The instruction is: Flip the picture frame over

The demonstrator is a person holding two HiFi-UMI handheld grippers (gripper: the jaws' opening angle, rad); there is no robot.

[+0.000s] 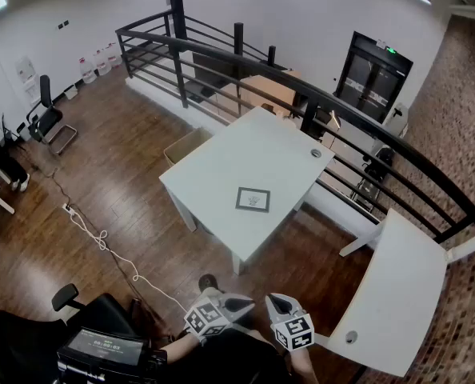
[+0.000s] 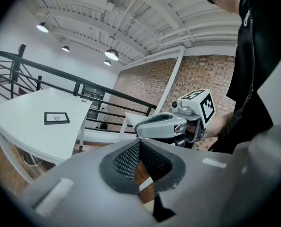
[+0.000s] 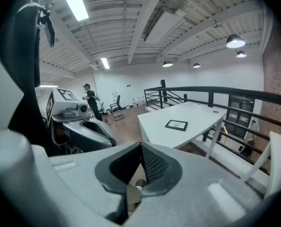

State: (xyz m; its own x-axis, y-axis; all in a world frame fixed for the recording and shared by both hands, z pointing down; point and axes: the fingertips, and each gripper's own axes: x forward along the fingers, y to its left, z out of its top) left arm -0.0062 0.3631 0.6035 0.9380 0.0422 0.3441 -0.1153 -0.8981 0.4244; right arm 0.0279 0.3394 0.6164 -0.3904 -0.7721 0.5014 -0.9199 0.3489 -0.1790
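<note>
Head view: left gripper (image 1: 236,304) and right gripper (image 1: 279,304) are side by side at 6 o'clock, held by hands at the bottom edge; the frame (image 1: 253,200) is at 12 o'clock from them, well apart.
Frame: lies flat on the white table (image 1: 245,154), drawing side up, in the table's 6 o'clock part; nothing touches it.
Left claw: clenched, jaws together, nothing between them but a glimpse of wood floor.
Right claw: clenched likewise, holding nothing.
Left gripper view: frame at 9 o'clock on the table; right gripper at 2 o'clock, just beside.
Right gripper view: frame at 1 o'clock on the table; left gripper at 9 o'clock, near.
Second table (image 1: 397,294): white, at 4 o'clock in the head view, apart from the first.
Railing (image 1: 301,94): black, runs from 11 to 3 o'clock behind the table.
Floor: dark wood; a white cable (image 1: 101,242) trails at 8 o'clock.
</note>
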